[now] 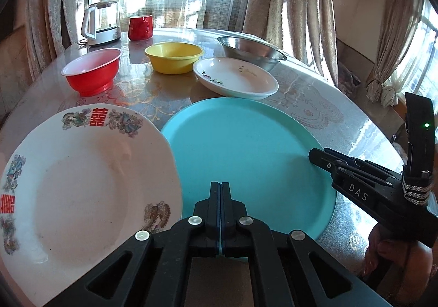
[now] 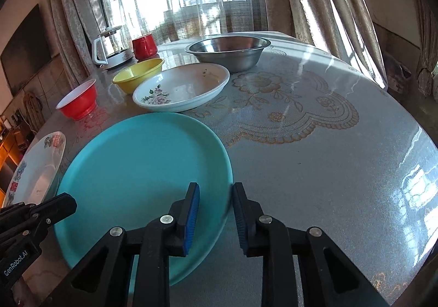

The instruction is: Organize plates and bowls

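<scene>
The round turquoise plastic plate (image 2: 142,170) lies flat on the glossy, floral-patterned surface (image 2: 314,170), right in front of both tools. The left hand-held gripper (image 1: 221,187) is clenched, its fingers pressed together with nothing between them, tips over the plate's near edge. The right hand-held gripper (image 2: 216,197) straddles the plate's right rim, one blue pad (image 2: 193,214) over the plate and the other outside it; whether the pads press on the rim I cannot tell. Left of the left hand-held gripper, a white ceramic plate with red characters and dragon motifs (image 1: 82,183) overlaps the turquoise plate's edge. Beyond stand a red plastic bowl with white inside (image 1: 91,71), a yellow plastic bowl (image 1: 173,56), a white oval floral dish (image 1: 235,78) and a steel bowl (image 1: 251,51).
</scene>
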Tool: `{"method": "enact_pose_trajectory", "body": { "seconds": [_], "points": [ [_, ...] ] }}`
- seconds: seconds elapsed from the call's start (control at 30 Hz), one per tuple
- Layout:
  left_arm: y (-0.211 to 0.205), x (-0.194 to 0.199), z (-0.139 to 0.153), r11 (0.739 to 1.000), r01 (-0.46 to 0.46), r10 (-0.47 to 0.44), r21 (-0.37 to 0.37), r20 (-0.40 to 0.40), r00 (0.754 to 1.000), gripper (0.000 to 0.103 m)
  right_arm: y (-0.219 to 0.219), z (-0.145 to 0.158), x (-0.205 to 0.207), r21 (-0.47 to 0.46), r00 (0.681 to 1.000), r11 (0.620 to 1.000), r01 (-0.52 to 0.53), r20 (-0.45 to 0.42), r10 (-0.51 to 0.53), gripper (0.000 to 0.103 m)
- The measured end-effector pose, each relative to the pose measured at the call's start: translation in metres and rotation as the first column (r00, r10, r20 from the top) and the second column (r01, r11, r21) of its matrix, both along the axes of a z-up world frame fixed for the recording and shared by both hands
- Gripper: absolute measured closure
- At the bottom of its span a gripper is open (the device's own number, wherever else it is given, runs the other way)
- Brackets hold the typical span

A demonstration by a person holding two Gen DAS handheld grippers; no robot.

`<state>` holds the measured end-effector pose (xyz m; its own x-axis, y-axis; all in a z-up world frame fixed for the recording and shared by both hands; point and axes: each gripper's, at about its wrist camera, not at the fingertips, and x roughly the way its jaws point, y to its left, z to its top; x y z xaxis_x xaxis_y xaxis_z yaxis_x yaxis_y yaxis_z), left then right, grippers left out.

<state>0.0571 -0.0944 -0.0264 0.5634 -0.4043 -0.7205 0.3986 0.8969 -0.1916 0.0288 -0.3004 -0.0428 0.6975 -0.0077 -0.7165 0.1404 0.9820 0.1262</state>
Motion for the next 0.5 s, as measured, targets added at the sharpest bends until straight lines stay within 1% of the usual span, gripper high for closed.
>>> {"method": "enact_pose_trajectory", "body": {
  "seconds": [0.07, 0.17, 0.27, 0.33, 0.37, 0.4, 0.43, 0.47, 0.5],
  "points": [
    [0.005, -0.003, -0.001, 1.000, 0.008, -0.009, -0.030, -0.018, 1.000, 0.103, -0.003, 0.000, -0.001, 0.012, 1.000, 1.000, 0.003, 0.001, -0.003, 0.085],
    [0.009, -0.012, 0.002, 0.998, 0.018, -0.018, -0.058, -0.014, 1.000, 0.103, -0.008, 0.001, -0.004, 0.025, 1.000, 0.999, 0.025, -0.001, -0.025, 0.088],
    [0.016, -0.023, 0.009, 0.996, 0.024, -0.023, -0.084, 0.005, 1.000, 0.102, -0.012, 0.001, -0.006, 0.044, 0.999, 0.998, 0.036, 0.002, -0.036, 0.088],
    [0.022, -0.026, 0.016, 0.996, 0.018, -0.015, -0.091, 0.025, 1.000, 0.100, -0.014, 0.001, -0.007, 0.059, 0.999, 0.997, 0.054, -0.003, -0.054, 0.088],
    [0.027, -0.028, 0.020, 0.996, 0.004, -0.001, -0.090, 0.038, 0.999, 0.099, -0.016, 0.001, -0.008, 0.074, 0.998, 0.995, 0.063, -0.005, -0.062, 0.086],
    [0.032, -0.030, 0.024, 0.996, -0.008, 0.013, -0.088, 0.053, 0.999, 0.093, -0.017, 0.002, -0.009, 0.092, 0.998, 0.993, 0.068, -0.006, -0.068, 0.084],
    [0.038, -0.031, 0.028, 0.996, -0.020, 0.027, -0.087, 0.069, 0.997, 0.080, -0.019, 0.002, -0.011, 0.109, 0.997, 0.991, 0.073, -0.006, -0.073, 0.080],
    [0.045, -0.032, 0.032, 0.996, -0.039, 0.046, -0.084, 0.087, 0.995, 0.070, -0.020, 0.002, -0.013, 0.126, 0.997, 0.989, 0.082, -0.005, -0.082, 0.072],
    [0.052, -0.033, 0.036, 0.995, -0.061, 0.069, -0.081, 0.106, 0.992, 0.048, -0.021, 0.003, -0.016, 0.141, 0.996, 0.986, 0.093, -0.003, -0.093, 0.070]
  ]
}}
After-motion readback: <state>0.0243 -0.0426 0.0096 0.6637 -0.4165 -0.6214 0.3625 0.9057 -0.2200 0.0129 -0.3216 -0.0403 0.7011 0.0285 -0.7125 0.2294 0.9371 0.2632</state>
